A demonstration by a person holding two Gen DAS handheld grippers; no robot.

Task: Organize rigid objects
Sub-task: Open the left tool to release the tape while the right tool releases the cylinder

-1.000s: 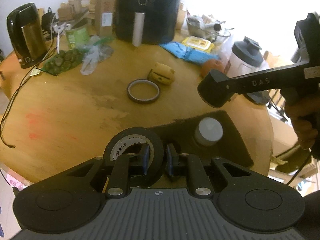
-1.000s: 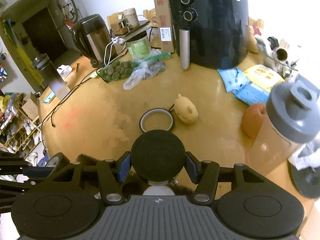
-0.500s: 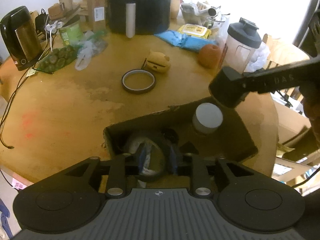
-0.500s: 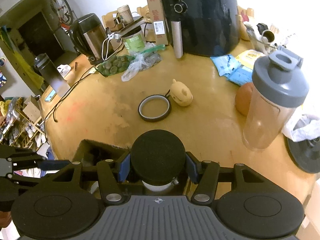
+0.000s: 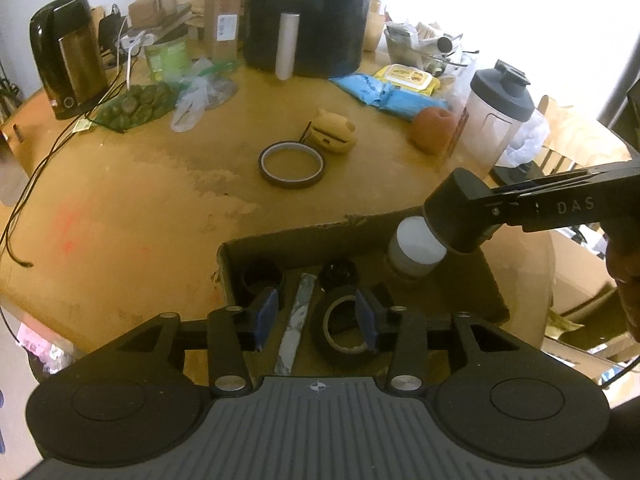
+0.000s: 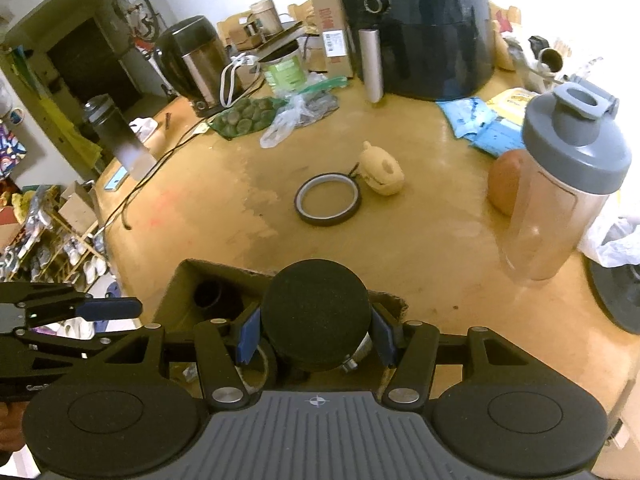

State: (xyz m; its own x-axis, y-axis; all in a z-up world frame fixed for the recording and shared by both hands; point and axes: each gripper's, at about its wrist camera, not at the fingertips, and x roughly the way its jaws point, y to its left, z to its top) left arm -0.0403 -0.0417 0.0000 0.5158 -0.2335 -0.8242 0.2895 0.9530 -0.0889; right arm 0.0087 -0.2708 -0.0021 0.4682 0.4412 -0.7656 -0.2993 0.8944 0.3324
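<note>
Tape roll (image 5: 345,327), black with a pale inside, now lies flat in the cardboard box (image 5: 280,240) at the bottom middle of the frame, let go by the left gripper (image 5: 316,318), whose blue pads have spread wide. Right gripper (image 6: 316,334) stays clamped on a round black-topped jar (image 6: 316,316) over the box.

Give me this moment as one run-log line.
left hand-held gripper: open over box | black tape roll: in box | right hand-held gripper: holding black cylinder
</note>
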